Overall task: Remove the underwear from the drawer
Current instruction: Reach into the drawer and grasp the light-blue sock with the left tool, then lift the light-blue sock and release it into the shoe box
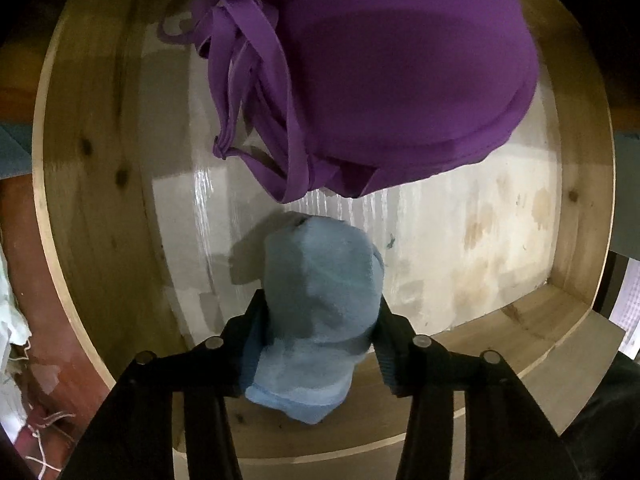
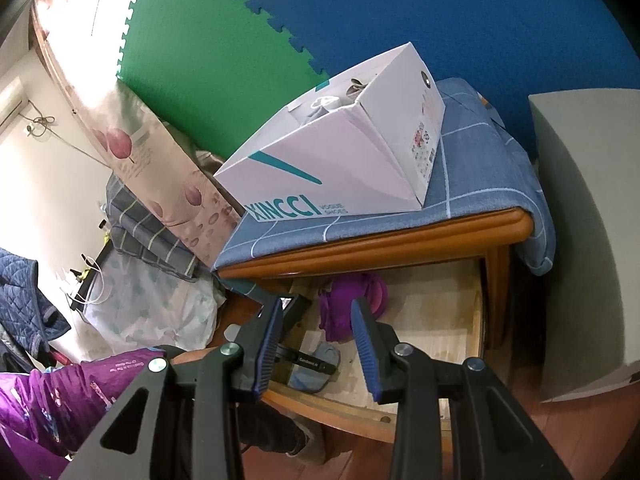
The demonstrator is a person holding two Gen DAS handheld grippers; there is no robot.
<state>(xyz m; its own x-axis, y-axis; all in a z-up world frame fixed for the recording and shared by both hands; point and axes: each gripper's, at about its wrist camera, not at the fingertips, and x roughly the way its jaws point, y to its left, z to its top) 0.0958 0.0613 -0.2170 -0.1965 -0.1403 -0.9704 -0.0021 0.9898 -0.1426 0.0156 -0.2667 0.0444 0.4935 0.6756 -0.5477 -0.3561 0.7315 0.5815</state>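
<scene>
Left wrist view: the blue underwear (image 1: 320,300) is pinched between the left gripper (image 1: 320,312) pads inside the drawer (image 1: 100,208), near a purple bra (image 1: 392,92). The right gripper (image 2: 316,344) is held partly spread, empty.

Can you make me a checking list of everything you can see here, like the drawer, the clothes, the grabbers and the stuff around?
Surface: open wooden drawer, pale stained lining on its floor.
Job's things: blue folded underwear near the drawer's front; purple bra further back.
Clutter: white shoe box on a blue checked cloth on top of the cabinet.
Grippers: left gripper closed on the blue folded underwear, pads pressing both sides; right gripper above the drawer's front, nothing between its fingers.
Cables: white cables at the left, away from the drawer.
Surroundings: green and blue foam wall, folded bedding, purple sleeve.
</scene>
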